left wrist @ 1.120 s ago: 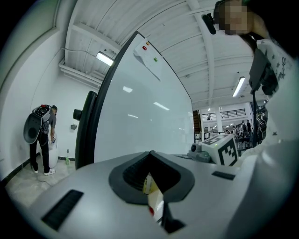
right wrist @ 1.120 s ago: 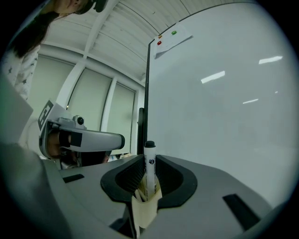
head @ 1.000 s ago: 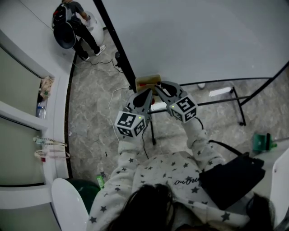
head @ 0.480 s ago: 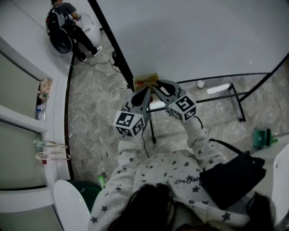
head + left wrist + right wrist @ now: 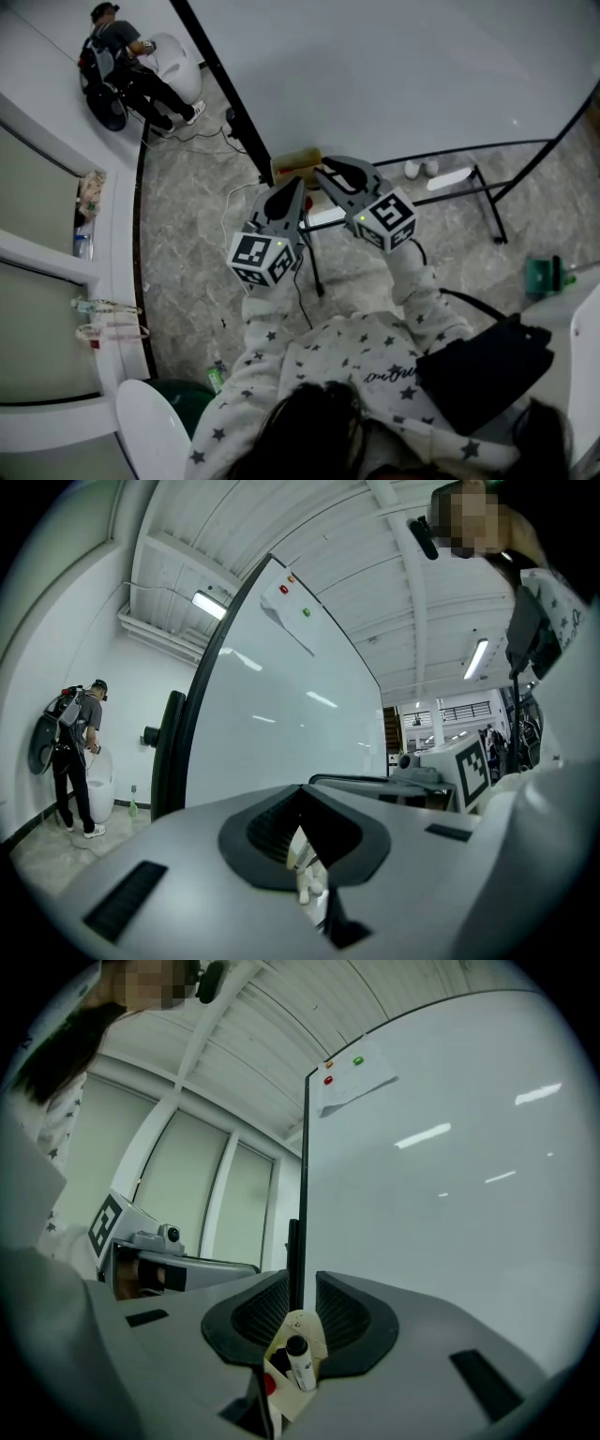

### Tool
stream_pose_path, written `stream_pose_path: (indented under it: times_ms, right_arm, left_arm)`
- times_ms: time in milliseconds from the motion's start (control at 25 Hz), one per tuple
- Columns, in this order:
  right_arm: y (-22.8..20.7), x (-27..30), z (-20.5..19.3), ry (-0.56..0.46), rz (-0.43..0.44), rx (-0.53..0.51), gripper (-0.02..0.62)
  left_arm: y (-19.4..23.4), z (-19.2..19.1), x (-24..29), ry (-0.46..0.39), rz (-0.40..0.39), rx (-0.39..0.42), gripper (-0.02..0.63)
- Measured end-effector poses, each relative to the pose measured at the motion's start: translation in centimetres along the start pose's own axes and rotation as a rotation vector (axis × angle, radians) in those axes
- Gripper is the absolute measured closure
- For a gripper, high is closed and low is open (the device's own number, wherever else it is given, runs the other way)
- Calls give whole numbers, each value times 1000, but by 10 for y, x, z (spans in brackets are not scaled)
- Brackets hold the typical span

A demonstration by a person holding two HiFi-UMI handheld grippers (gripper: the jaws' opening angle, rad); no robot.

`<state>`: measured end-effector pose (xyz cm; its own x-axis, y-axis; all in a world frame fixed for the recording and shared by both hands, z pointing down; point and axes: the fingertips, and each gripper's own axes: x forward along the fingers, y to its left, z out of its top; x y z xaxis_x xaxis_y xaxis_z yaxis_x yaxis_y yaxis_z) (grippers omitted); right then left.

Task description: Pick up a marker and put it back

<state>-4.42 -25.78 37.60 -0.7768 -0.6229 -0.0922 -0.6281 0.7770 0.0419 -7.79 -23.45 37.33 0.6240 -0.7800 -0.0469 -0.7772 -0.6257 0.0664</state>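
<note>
the right gripper [image 5: 302,1288] has its 2 jaws apart and grips nothing. a white marker [image 5: 300,1365] with a black cap lies in a tan box [image 5: 314,1333] just beyond the gap, not pinched. the left gripper [image 5: 302,791], its jaw tips together, holds nothing, beside the whiteboard [image 5: 450,1166].

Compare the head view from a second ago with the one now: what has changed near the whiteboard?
Almost nothing. The scene slid slightly up-left in the head view, so the head likely turned. The left gripper and right gripper stayed at the marker box; nothing was visibly taken hold of or let go.
</note>
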Motion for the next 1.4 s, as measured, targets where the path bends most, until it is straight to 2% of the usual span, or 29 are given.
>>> stream_pose_path:
  times_ms: [360,400,560,1040,1400]
  right_arm:
    - [19,-24,44,31,50,-8,515]
    - [21,-26,50,25,51,-4,581]
    - [30,-33,64,-4,82,31,591]
    - [21,-44,69,-24,84,80,591]
    - [35,-36,64,-7,111,73,591]
  left_arm:
    - [-36,46,-6,-24,-67,35,604]
    - [-41,49,-7,-28,-76,39,604]
    - [-52,56,-9,-42,-101,43,604]
    - [-47,59,-16,-39,-87,40,604]
    - [-54,52,-12,-21,-97,40,604]
